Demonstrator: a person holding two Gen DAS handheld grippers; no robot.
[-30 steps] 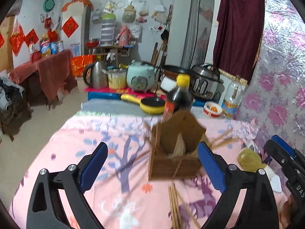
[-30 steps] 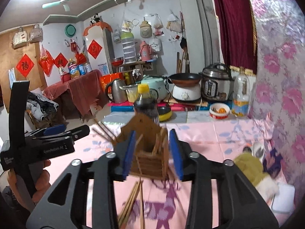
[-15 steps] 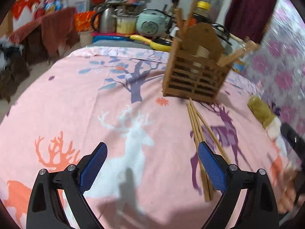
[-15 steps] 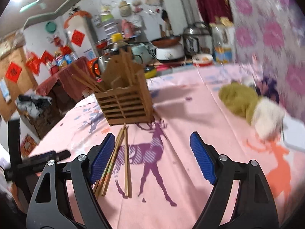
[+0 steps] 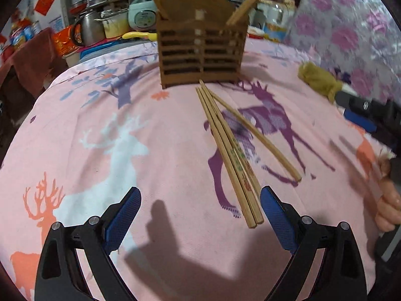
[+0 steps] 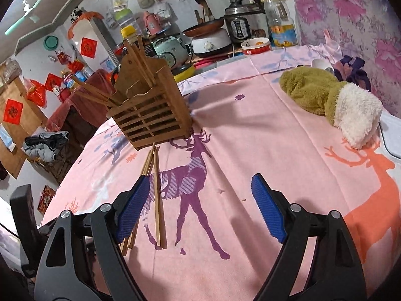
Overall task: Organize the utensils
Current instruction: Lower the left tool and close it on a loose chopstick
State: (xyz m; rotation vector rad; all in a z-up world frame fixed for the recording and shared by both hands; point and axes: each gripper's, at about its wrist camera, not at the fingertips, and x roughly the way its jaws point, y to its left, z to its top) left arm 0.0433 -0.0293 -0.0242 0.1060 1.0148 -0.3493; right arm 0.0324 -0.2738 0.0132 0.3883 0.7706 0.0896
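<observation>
The chopsticks (image 5: 230, 150) lie loose on the pink cloth (image 5: 150, 165) in front of the wooden holder (image 5: 200, 47), their far tips almost at its base and their near ends fanning toward the grippers. Three lie bundled side by side; one splays off to the side away from the bundle.

The left gripper (image 5: 198, 215) hovers low over the cloth with its blue pads (image 5: 122, 215) spread wide and nothing between them; the bundle's near ends sit just inside one pad. The right gripper (image 6: 200, 208) has just been opening its jaws, which stand well apart over bare cloth, with the chopsticks (image 6: 156, 195) running beside and partly under one pad, not between the two.

I'd judge these sticks light, stiff and smooth, thin enough to roll or slide out of a pinch. Lying flat on soft fabric, they leave little room for a pad to get under. Taking hold across the bundle near the thick near ends looks safest; gripping them together may let one slip free. The holder looks light too, and could tip if a stick is pushed in hard.

The left view shows the splayed stick and printing on the bundle clearly, and a hand (image 5: 388, 200) on the other gripper's handle. The right view alone shows the green and white plush (image 6: 330, 100) beyond the holder's far side, and sticks already standing in the holder (image 6: 147, 115).
</observation>
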